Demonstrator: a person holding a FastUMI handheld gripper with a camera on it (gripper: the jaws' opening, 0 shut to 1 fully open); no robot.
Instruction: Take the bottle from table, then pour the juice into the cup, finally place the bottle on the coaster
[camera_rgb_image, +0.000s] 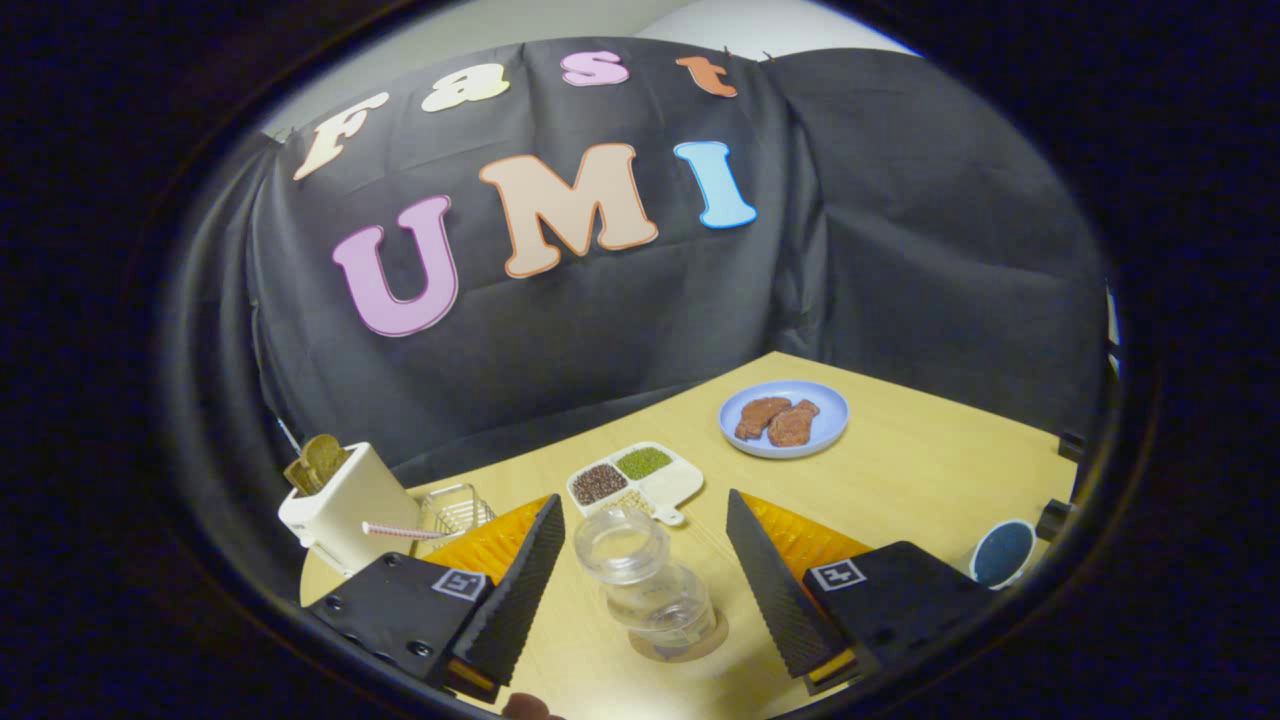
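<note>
Tongs (640, 580) are spread wide apart, nothing clamped; the clear bottle (650, 585) stands upright on the bench (900, 470) right btwn the two fingers, touching neither, mouth open, w/ what looks like a little liquid at the bottom, hard to be sure. Just beyond the bottle sits a white divided dish (635, 478) of seeds & grains; farther back a blue plate (783, 418) w/ two brown meat pieces. Off to the left, near the bench corner, a white toaster (345, 505) w/ bread in it, a striped straw (405, 531) and a small clear glass cup (455, 510) just beside it. Off to the right, by the bench edge, a dark round coaster (1003, 552), well apart from the bottle. Bottle isn't on the coaster, so the placing isn't settled. Scene fits a grasp abt to close, or tongs just let go. If closing: needs both fingers squeezing level on the bottle body, below the neck, keeping it upright.
</note>
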